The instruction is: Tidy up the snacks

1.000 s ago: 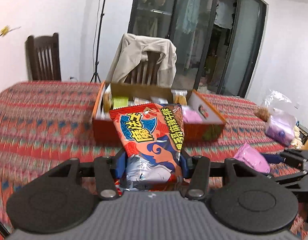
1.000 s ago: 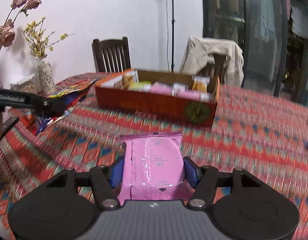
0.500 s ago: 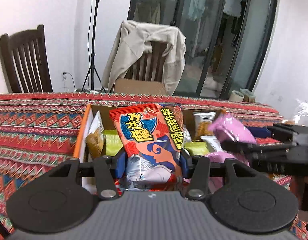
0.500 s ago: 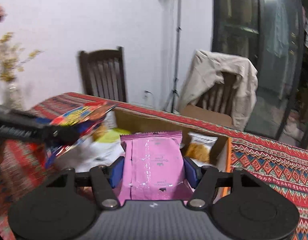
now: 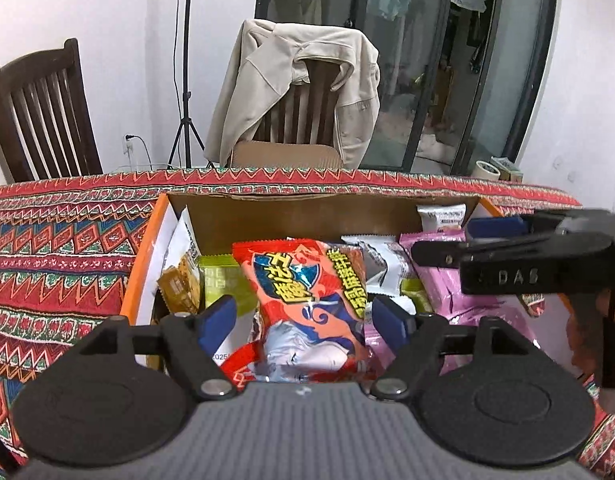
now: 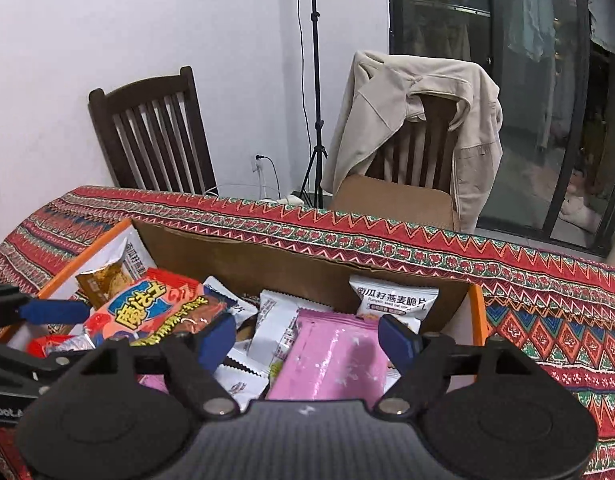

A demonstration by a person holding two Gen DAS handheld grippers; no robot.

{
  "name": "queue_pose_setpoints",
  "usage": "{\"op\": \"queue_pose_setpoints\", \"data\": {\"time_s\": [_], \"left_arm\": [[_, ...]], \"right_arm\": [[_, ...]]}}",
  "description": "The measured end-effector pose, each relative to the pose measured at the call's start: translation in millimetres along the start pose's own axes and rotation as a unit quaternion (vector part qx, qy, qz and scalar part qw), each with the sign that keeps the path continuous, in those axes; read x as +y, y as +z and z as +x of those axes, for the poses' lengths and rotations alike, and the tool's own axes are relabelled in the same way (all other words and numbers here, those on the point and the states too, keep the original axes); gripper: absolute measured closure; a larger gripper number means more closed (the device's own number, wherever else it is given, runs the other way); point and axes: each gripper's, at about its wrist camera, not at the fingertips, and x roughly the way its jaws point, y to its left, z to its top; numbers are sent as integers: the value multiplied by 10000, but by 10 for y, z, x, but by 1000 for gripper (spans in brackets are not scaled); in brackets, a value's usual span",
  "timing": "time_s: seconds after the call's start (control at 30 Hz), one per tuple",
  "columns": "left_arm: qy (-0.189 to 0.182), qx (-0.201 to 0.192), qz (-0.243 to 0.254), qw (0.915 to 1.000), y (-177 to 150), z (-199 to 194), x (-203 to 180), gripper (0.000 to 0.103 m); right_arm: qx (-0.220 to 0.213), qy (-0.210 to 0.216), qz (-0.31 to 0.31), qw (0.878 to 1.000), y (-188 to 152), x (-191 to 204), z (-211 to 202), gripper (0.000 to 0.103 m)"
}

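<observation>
Table (image 5: pixel 59 248) w/ bright cloth carries the snack box (image 5: pixel 141 264) by its far edge. Red bag (image 5: pixel 307 300) & pink bag (image 6: pixel 331 356) lie inside. Left claw (image 5: pixel 301 316) & right claw (image 6: pixel 307 338) are apart, gripping nothing. Claws are close, so they could bump.

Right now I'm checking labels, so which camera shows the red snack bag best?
The left wrist view: the red snack bag lies face-on between the open left gripper, its print mostly readable. The right wrist view shows it at the left edge, slanted and partly hidden.
</observation>
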Motion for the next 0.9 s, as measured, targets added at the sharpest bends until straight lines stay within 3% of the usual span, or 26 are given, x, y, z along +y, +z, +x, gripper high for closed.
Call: {"op": "queue_pose_setpoints", "data": {"time_s": [0.2, 0.4, 0.63, 0.9], "left_arm": [[-5, -67, -46, 10000, 87, -172, 23, 25], [-22, -317, 19, 9995, 165, -648, -72, 22], [-72, -810, 55, 9967, 216, -1532, -216, 16], [10, -1326, 179, 9910, -33, -2599, -457, 2]], "right_arm": [[-16, -28, -80, 10000, 13, 50, -112, 25], [-184, -118, -157, 9996, 61, 106, -537, 25], [-627, -253, -253, 9974, 118, 203, -1419, 19], [-1147, -345, -386, 9920, -77, 393, -2583, 14]]}}
